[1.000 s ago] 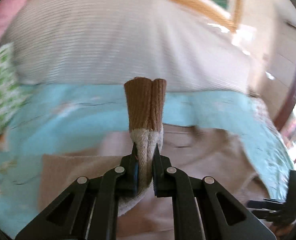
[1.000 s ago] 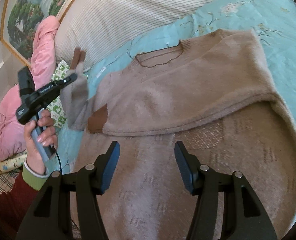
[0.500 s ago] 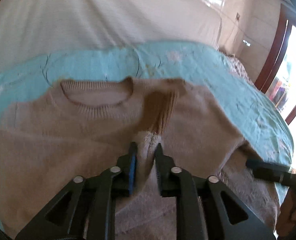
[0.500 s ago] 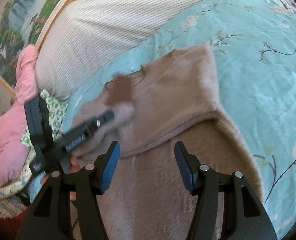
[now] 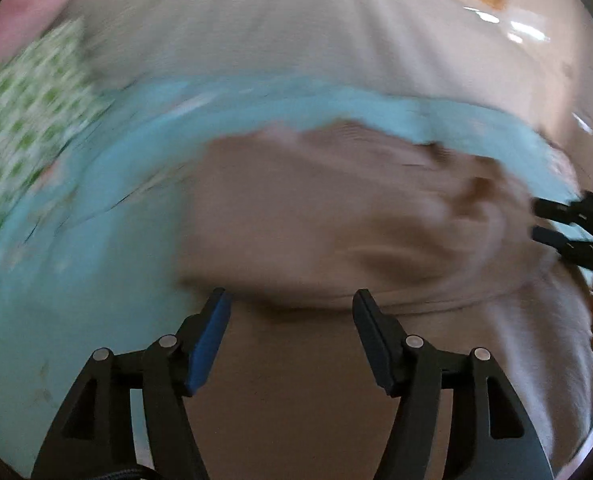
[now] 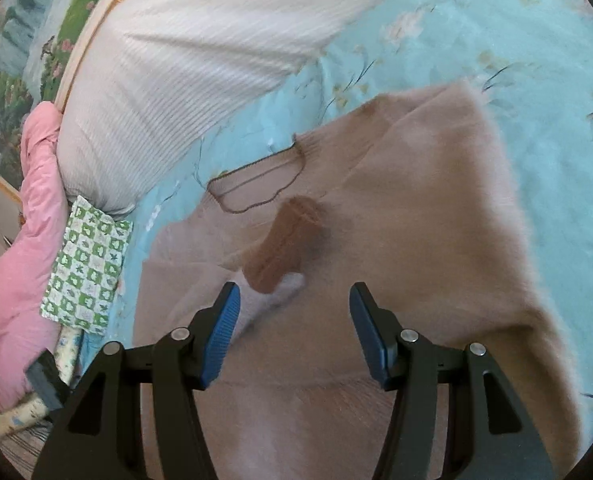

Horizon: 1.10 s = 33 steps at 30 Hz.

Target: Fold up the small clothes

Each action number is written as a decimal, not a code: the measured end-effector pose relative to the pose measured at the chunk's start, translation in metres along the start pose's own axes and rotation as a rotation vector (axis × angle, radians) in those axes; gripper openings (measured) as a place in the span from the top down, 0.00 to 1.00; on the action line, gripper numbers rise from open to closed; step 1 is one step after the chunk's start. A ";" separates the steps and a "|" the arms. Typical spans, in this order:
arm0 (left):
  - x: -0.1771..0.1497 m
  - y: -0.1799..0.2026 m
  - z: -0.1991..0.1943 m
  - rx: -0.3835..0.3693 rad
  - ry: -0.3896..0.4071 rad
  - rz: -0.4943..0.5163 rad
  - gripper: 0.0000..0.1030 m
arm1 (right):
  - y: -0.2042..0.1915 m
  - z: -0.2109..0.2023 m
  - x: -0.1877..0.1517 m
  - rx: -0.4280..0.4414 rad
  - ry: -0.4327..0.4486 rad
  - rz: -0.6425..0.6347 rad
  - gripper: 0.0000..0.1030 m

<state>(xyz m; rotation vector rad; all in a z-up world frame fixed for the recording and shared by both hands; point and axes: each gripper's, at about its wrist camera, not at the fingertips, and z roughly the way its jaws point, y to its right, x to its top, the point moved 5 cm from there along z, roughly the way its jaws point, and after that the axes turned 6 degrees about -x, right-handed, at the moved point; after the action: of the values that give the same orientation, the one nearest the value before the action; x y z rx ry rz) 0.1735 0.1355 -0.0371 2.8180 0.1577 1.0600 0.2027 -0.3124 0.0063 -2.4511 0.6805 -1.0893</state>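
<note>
A beige knit sweater lies on the light blue floral bedspread. Its left sleeve is folded across the chest, and the brown ribbed cuff rests below the neckline. My right gripper is open and empty, just above the sweater near the cuff. My left gripper is open and empty over the sweater's left part; this view is blurred by motion. The right gripper's fingers show at the right edge of the left wrist view.
A white ribbed pillow lies behind the sweater. A pink quilt and a green checked cloth lie at the left. A framed picture hangs behind the bed.
My left gripper carried the sleeve cuff over the sweater, let it go on the chest and opened, then pulled back to the left. My right gripper stayed open.
</note>
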 end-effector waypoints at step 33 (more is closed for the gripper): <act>0.011 -0.051 0.033 0.175 -0.018 -0.220 0.34 | 0.047 -0.013 -0.010 -0.038 0.142 0.060 0.92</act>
<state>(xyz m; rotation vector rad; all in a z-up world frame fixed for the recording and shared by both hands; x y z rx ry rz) 0.2013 0.1845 -0.0624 2.8742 0.5707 1.0155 0.1741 -0.3470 -0.0150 -2.3848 0.8194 -1.2466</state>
